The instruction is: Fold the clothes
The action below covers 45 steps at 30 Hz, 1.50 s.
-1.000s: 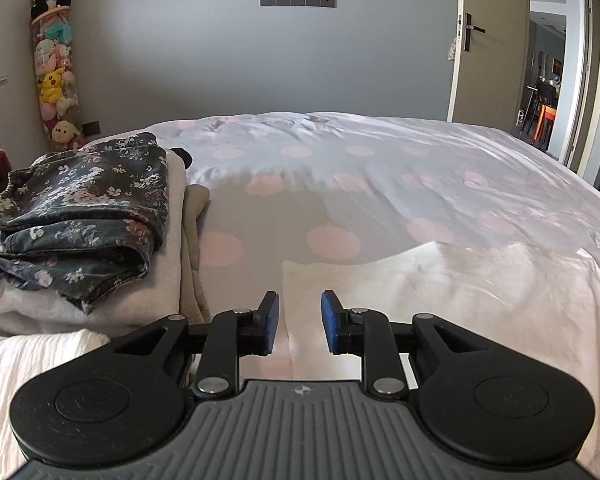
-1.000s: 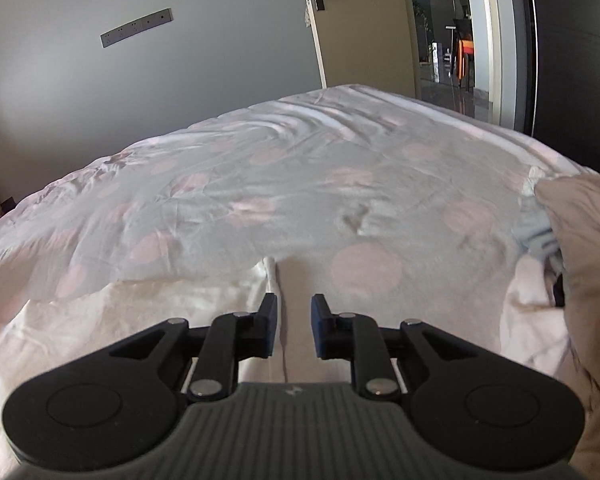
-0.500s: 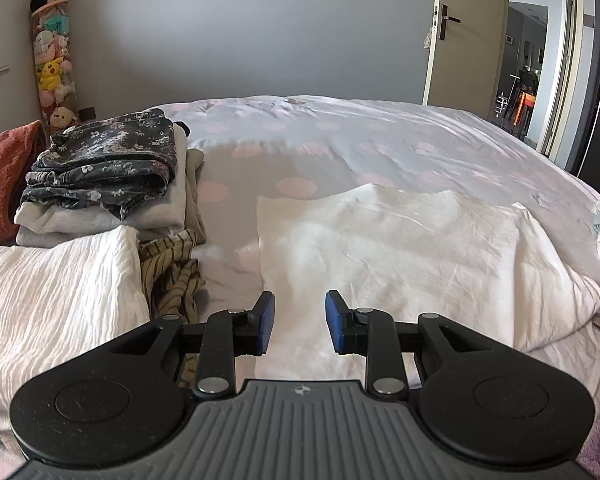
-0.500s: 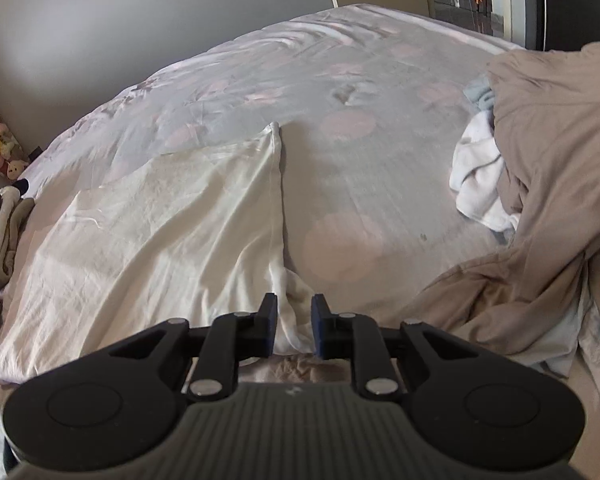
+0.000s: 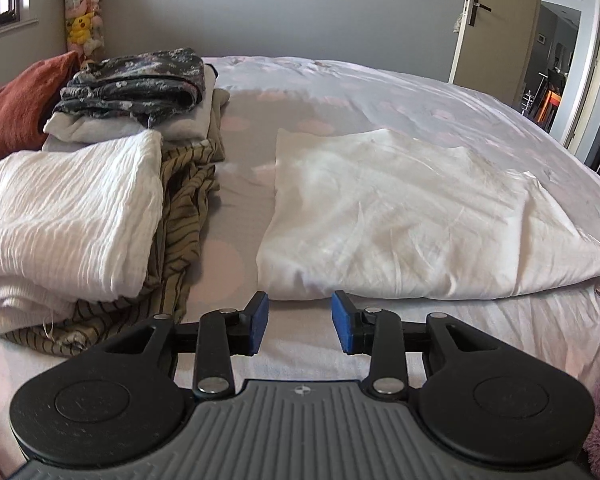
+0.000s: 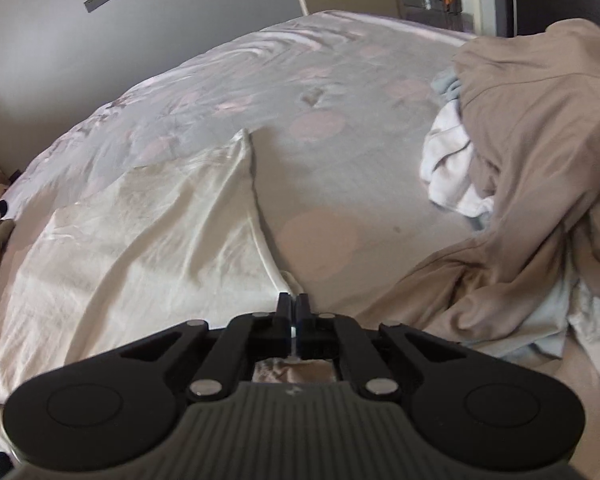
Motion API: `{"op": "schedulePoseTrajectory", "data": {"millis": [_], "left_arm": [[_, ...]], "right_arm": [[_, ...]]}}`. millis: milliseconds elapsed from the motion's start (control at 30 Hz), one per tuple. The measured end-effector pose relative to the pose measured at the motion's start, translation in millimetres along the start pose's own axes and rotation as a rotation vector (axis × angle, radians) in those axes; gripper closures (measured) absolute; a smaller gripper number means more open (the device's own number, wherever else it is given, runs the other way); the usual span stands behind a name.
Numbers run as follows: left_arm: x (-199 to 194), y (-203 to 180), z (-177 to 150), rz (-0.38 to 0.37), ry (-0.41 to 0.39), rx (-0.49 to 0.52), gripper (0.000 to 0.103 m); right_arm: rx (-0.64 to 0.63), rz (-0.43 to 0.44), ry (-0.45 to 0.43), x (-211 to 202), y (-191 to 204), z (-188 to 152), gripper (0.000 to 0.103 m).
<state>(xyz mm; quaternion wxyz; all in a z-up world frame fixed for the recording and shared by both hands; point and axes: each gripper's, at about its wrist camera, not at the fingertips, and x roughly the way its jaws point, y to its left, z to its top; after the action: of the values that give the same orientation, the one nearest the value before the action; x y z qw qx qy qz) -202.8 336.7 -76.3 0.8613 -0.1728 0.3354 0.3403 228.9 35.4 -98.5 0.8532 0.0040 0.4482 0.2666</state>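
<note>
Left gripper (image 5: 299,326): level, low over the bed, blue-padded jaws spread apart and gripping nothing, aimed at the near edge of the folded cream-white cotton garment (image 5: 412,216). Right gripper (image 6: 292,312): tilted down, jaws pressed together at that garment's near right corner (image 6: 288,280); fabric between the pads not clearly visible. Lying flat on the grey duvet with pink dots (image 5: 340,92). Left: stack of folded clothes (image 5: 100,168). Right: rumpled beige garment heap (image 6: 532,152).
</note>
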Motion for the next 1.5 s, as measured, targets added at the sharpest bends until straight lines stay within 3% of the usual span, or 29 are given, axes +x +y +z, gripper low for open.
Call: {"op": "schedulePoseTrajectory", "data": {"millis": [133,267,367,467,567,733,767,833,900,967,1100,1200,1300,1500], "left_arm": [[7,9,-7,0.015,0.017,-0.02,0.07],[17,18,-12,0.014,0.025,-0.043,0.07],[25,25,-12,-0.006,0.015,-0.054,0.07],[37,26,-8,-0.026,0.007,-0.013,0.07],[51,25,-3,-0.038,0.002,0.025,0.07],[66,32,2,-0.078,-0.01,-0.038,0.072],[68,32,2,-0.086,-0.009,-0.043,0.075],[71,30,1,-0.097,-0.009,-0.046,0.097],[70,29,1,-0.092,-0.02,-0.047,0.103],[66,29,2,-0.085,-0.037,-0.057,0.103],[50,33,15,-0.036,-0.088,-0.059,0.103],[47,36,19,-0.013,-0.083,-0.048,0.103],[57,36,7,-0.029,-0.046,-0.049,0.103],[70,37,-9,-0.053,0.008,-0.056,0.103]], "right_arm": [[0.018,-0.064,0.085,18,-5,0,0.101],[0.019,-0.077,0.1,21,-5,-1,0.099],[0.07,-0.03,0.036,7,-11,-3,0.091],[0.127,0.022,-0.011,-3,-19,-2,0.074],[0.137,0.04,-0.001,1,-19,-1,0.075],[0.121,0.068,0.027,10,-14,0,0.075],[0.12,0.067,0.038,12,-14,1,0.076],[0.131,0.075,0.061,16,-15,1,0.091],[0.129,0.085,0.07,17,-16,-1,0.1],[0.109,0.086,0.051,14,-13,-2,0.101],[0.046,-0.025,-0.084,-6,-4,-2,0.103],[0.017,-0.124,-0.095,-5,-1,-1,0.103],[0.089,-0.088,-0.024,7,-15,1,0.103],[0.115,0.04,-0.001,0,-19,-2,0.095]]}}
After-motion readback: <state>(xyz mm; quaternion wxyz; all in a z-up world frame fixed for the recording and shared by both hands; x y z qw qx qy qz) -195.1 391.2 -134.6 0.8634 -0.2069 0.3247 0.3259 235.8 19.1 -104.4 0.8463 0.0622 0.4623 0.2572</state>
